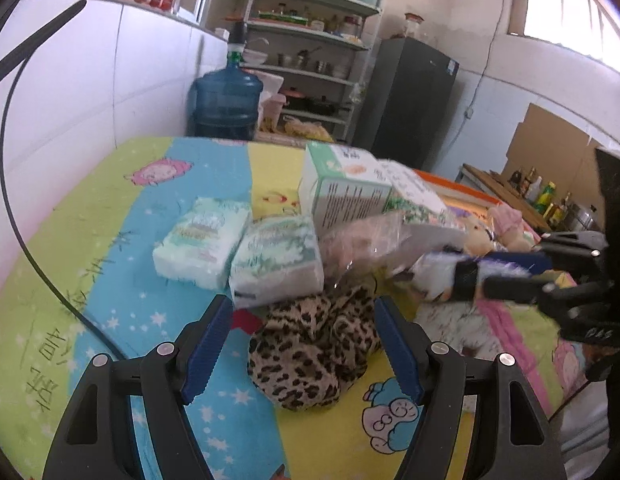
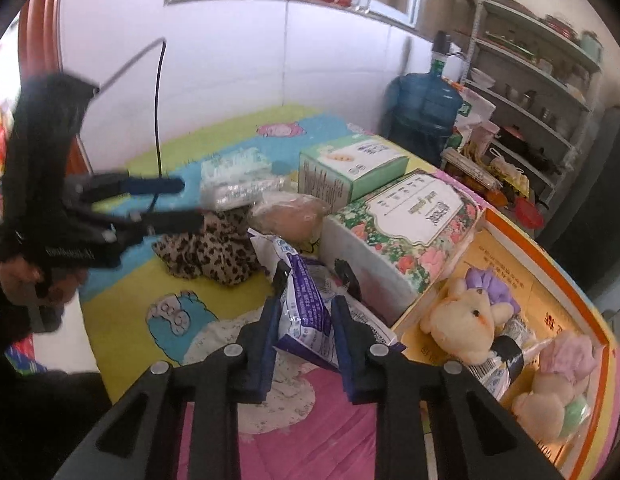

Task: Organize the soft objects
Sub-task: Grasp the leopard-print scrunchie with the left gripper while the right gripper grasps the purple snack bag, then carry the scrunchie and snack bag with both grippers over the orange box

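Right gripper pinching a purple-and-white packet; left gripper spread wide over a leopard-print cloth.

In the right wrist view the right gripper point(image 2: 305, 316) has its blue pads pressed on both sides of a crinkled purple-and-white plastic packet point(image 2: 305, 308), which sits at 6 o'clock, just in front of the floral tissue box point(image 2: 406, 228). At 4 o'clock an orange-rimmed box point(image 2: 550, 256) holds a cream plush bear point(image 2: 466, 320) and a pink plush toy point(image 2: 558, 384). In the left wrist view the left gripper point(image 1: 303, 344) stands wide apart, gripping nothing, with the leopard-print cloth point(image 1: 310, 360) lying on the cartoon-print sheet point(image 1: 121, 280) between its fingers at 6 o'clock. Two soft tissue packs point(image 1: 237, 252) lie side by side, touching, at 10 o'clock of the cloth; a green carton point(image 1: 342, 188) stands at 12 o'clock.
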Demonstrator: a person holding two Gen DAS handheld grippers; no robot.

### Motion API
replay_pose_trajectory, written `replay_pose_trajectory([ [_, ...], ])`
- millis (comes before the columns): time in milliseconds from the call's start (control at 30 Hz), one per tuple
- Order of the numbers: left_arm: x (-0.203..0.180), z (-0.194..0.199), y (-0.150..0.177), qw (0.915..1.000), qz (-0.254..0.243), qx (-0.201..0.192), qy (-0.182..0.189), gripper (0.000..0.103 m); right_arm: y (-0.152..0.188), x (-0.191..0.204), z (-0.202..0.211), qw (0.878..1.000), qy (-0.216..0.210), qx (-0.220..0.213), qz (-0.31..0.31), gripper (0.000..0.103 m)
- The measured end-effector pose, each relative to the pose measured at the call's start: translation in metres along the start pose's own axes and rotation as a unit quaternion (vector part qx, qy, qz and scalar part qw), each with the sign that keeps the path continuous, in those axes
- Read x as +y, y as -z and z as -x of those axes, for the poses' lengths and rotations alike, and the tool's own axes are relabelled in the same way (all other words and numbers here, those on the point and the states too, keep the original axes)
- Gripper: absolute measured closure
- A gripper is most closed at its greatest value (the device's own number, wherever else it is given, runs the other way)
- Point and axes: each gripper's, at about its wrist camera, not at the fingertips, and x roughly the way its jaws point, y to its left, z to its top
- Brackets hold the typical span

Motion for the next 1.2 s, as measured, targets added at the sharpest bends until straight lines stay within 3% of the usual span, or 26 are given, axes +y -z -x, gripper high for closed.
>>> replay_pose_trajectory([
  [267, 0.001, -0.021, 0.007, 0.9992, 0.007, 0.038, 0.0, 0.029, 0.002, 0.002, 0.029, 0.998, -0.004, -0.053, -0.034, 0.078],
  [533, 0.0, -0.023, 0.012, 0.999, 0.007, 0.042, 0.014, 0.075, 0.007, 0.002, 0.04, 0.995, -0.01, -0.076, -0.067, 0.078],
  [633, -0.005, -0.021, 0.015, 0.9991, 0.002, 0.04, 0.018, 0.084, 0.011, 0.001, 0.042, 0.993, -0.011, -0.086, -0.081, 0.078],
  [1200, -0.027, 0.026, 0.01, 0.9987, -0.017, -0.01, 0.048, 0.088, 0.02, 0.007, 0.07, 0.987, -0.001, -0.124, -0.103, 0.078],
])
